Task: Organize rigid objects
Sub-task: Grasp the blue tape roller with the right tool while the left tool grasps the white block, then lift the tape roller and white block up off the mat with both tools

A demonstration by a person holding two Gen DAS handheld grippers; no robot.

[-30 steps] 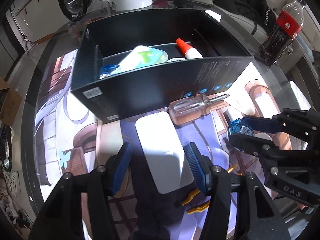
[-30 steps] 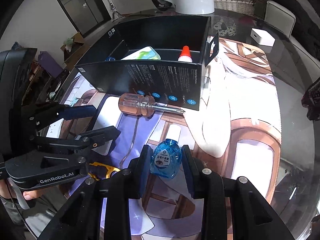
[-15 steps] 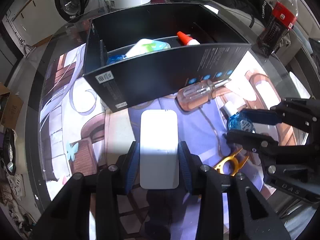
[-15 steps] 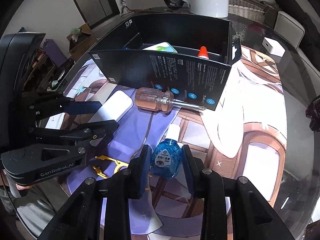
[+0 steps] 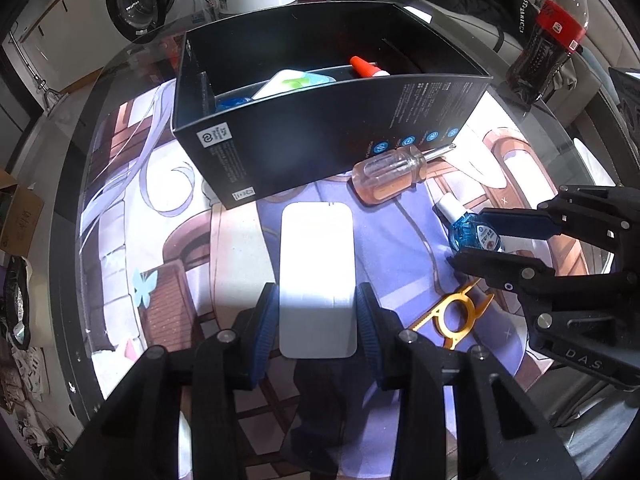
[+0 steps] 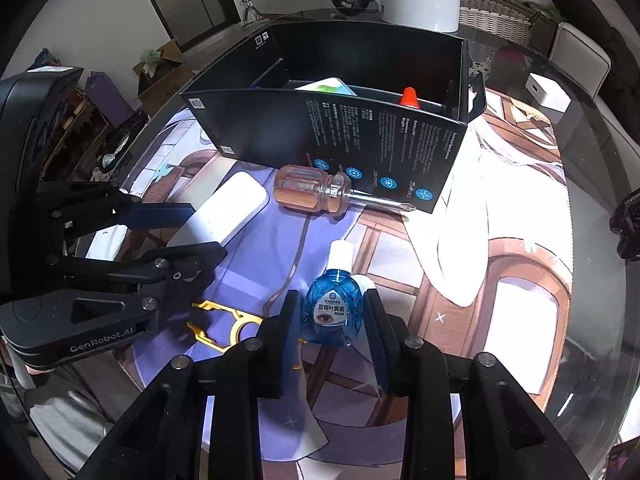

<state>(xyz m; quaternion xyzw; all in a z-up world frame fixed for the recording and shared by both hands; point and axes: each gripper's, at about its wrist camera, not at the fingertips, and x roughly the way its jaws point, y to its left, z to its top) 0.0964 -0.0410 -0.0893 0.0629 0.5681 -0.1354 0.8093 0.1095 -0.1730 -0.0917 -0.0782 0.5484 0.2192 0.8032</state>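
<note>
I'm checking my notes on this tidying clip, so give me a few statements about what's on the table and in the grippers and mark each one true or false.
1. The right gripper has a blue eye-drop bottle between its fingers. True.
2. The screwdriver lies inside the black box. False: it lies on the mat just outside the box's front wall.
3. The left gripper, its jaws closing, has a flat white rectangular case between them. True.
4. The box is empty. False: an orange-capped bottle and a white and green item are inside.
5. A yellow tool lies on the mat between the two grippers. True.
</note>
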